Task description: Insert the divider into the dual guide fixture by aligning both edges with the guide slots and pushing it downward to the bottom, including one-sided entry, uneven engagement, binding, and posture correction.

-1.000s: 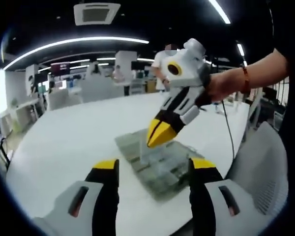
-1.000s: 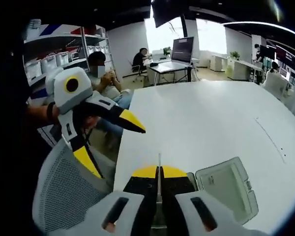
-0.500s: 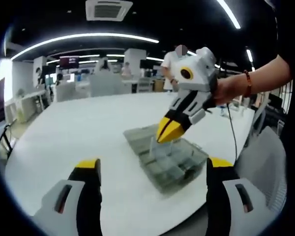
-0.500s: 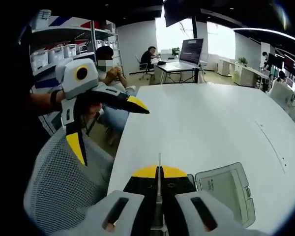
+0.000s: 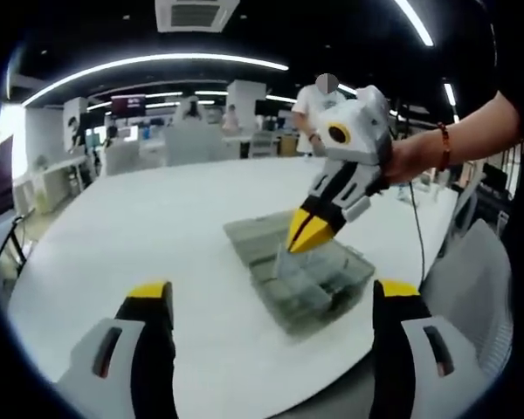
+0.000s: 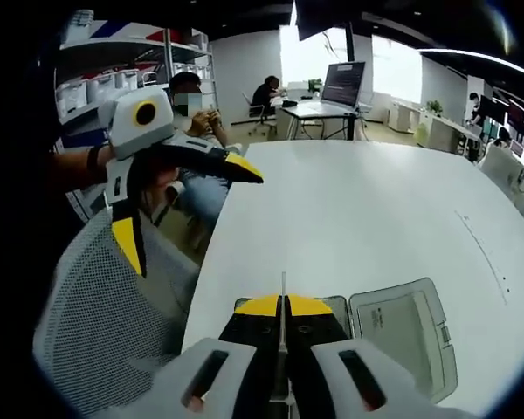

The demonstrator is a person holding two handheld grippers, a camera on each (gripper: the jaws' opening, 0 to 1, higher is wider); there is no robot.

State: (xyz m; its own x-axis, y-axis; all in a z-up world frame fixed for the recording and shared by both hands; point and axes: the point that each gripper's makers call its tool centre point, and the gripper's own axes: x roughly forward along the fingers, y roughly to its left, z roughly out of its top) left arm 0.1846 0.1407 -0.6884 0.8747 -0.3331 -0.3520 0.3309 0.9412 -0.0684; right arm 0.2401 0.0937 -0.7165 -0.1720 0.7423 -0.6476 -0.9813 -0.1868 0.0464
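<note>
Over fixture (image 5: 307, 278), right hand-held gripper (image 5: 311, 234) pinching divider (image 6: 283, 301)

Left gripper view looks across the round white table (image 5: 157, 227); right gripper view looks down close; both share the clear plastic compartment box (image 5: 301, 275).

Loads of bare white table (image 5: 140, 236) is left open on the far side and off to one side of the clear compartment box (image 5: 301, 279), so that stretch can be crossed freely. The box itself is parked near the table edge, with its lid (image 6: 402, 336) flipped open flat beside it, taking up that patch. Right above the box, the way down is blocked by the right tool (image 5: 310, 236), clamped on a thin clear divider (image 6: 283, 301). A mesh chair (image 6: 113, 323) is pushed up just off the table edge, where the wide-open left tool (image 6: 179, 205) is held over it.
</note>
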